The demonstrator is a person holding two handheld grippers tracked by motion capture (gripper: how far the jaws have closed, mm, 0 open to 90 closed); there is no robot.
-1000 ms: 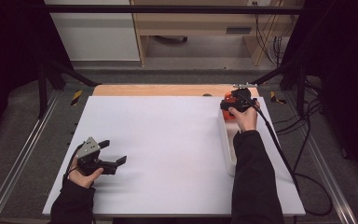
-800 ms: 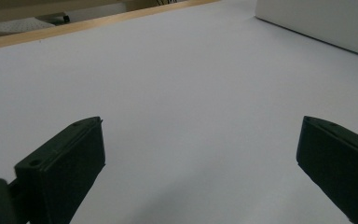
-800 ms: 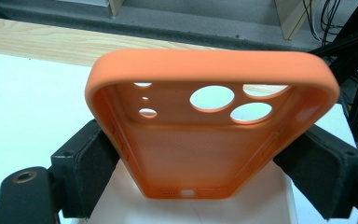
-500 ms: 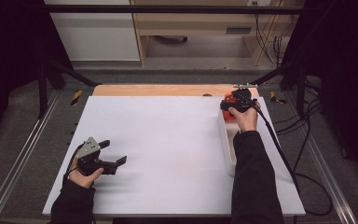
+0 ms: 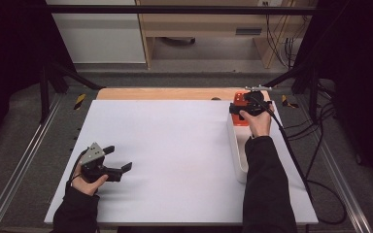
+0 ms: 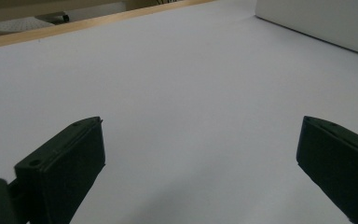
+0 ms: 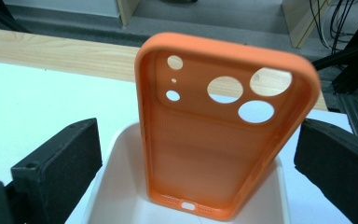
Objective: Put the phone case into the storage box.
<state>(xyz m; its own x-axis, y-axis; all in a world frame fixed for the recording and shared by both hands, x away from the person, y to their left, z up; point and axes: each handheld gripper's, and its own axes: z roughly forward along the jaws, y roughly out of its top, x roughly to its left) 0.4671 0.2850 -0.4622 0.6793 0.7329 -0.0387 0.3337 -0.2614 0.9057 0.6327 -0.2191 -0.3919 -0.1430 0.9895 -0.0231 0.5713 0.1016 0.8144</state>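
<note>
Over the white tray [image 7: 121, 196], right gripper [image 7: 196, 154] just opened, orange phone case [image 7: 223, 135] between its wide jaws, untouched.
Withdraw straight back so it settles inside; left gripper [image 6: 200, 158] gapes empty.

Open left claw [image 6: 200, 154] over white table [image 6: 177, 79]

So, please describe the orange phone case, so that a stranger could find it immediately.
Look at the white table, then at the long white tray along its right edge. At the tray's far end the orange phone case stands upright: the only coloured item there, with round camera holes.
</note>
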